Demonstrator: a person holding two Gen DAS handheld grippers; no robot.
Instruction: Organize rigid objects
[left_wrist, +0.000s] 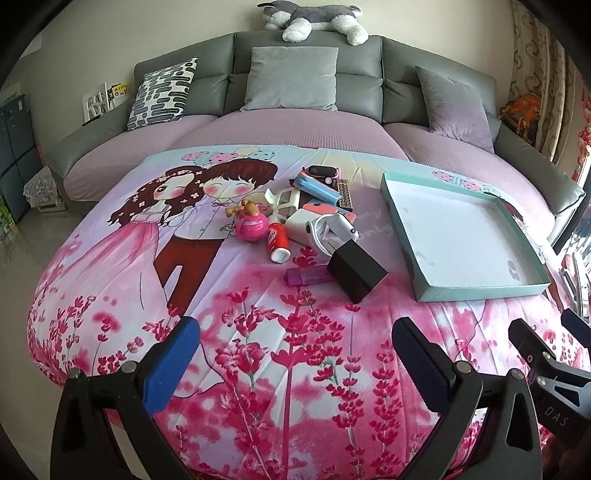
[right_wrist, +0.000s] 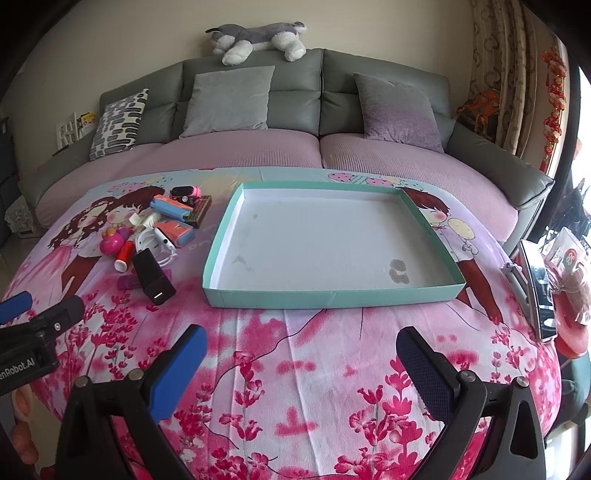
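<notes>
Two big things dominate: a grey sofa at the back and, in front of it, a cartoon-print blanket spread flat as the work surface. On the blanket sits a shallow teal tray with nothing in it, probably where everything's meant to end up, since it's parked right in front of the right gripper. Just left of the tray is the pile of rigid objects, all bunched and overlapping: a black box nearest the camera, a white gadget, a red-and-white tube, a round pink toy, and a purple lighter-ish thing. The left gripper faces that pile. Both grippers hover with jaws spread wide, holding nothing, so sorting looks not yet started.
</notes>
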